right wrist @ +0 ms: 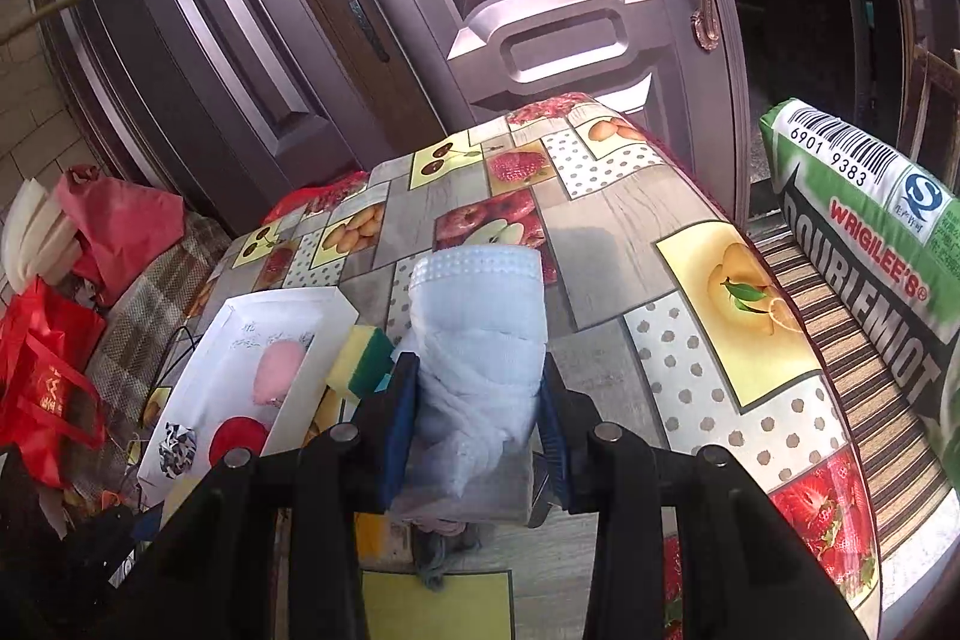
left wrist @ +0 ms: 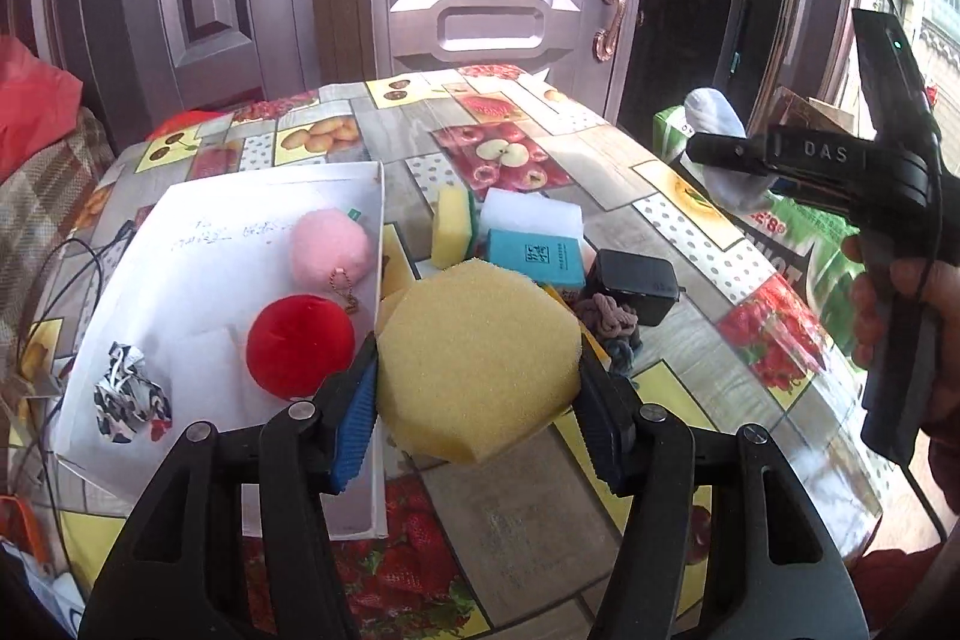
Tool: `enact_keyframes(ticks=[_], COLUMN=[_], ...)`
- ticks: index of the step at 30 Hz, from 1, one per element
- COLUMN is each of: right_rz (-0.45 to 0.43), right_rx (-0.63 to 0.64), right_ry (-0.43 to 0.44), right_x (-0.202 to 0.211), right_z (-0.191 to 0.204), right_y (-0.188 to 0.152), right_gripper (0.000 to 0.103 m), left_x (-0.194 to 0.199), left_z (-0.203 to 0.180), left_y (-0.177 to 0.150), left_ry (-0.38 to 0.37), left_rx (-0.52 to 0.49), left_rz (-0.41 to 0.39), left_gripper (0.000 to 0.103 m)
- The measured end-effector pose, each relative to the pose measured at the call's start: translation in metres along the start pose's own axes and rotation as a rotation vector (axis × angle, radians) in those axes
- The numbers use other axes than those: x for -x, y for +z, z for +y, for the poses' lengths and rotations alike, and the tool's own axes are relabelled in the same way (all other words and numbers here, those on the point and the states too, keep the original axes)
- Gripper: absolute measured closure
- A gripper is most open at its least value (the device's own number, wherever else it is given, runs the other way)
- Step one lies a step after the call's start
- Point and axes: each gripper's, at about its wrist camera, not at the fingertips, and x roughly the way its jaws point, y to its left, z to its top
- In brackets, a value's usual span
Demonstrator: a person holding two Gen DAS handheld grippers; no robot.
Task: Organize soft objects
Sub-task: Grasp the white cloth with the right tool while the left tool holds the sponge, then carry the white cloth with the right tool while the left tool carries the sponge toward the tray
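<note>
The left gripper (left wrist: 480, 370) is holding a yellow sponge (left wrist: 477, 358) between its jaws; the jaws are standing partly open, as wide as the sponge, and both pads are pressing on its sides. The sponge is hanging above the table (left wrist: 606, 148), just beside the right wall of the white box (left wrist: 180, 244), which is lying open near the table's left edge. Inside the box a pink ball (left wrist: 330, 244) and a red ball (left wrist: 300, 343) are sitting close together against that right wall, and a small black-and-white bundle (left wrist: 129, 397) is resting near the box's front left corner; the middle of the box floor is staying bare. Behind the sponge, a two-colour sponge (left wrist: 453, 229), a white block (left wrist: 534, 214), a teal pad (left wrist: 534, 256), a black adapter (left wrist: 633, 286) and some hair ties (left wrist: 606, 319) are crowding together in the table's centre. The right gripper (right wrist: 480, 400) is gripping a pale blue cloth roll (right wrist: 480, 334); its jaws are narrow and the pads are squeezing the cloth on both sides. In the left view this gripper is standing over the table's right edge, well apart from the box. The far half of the table is lying open. A green cushion (right wrist: 870, 232) is leaning beyond the right edge, and red bags (right wrist: 48, 358) are lying past the left edge.
</note>
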Motion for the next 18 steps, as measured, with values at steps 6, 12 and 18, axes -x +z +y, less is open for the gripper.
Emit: enact_keyframes(ticks=[6,12,18], right_rz=[0.043,0.032,0.02], right_rx=[0.081,0.11,0.124], right_ry=[0.07,0.068,0.085], right_x=[0.008,0.014,0.02], right_z=[0.035,0.041,0.047], right_y=[-0.025,-0.027,-0.028], right_gripper=[0.066,0.066,0.066], left_x=[0.026,0.032,0.04], left_z=[0.021,0.031,0.04], left_y=[0.014,0.009,0.005], left_ry=[0.011,0.047,0.071], left_rx=[0.126,0.158,0.179], left_rz=[-0.062,-0.065,-0.08], left_gripper=[0.044,0.044,0.044])
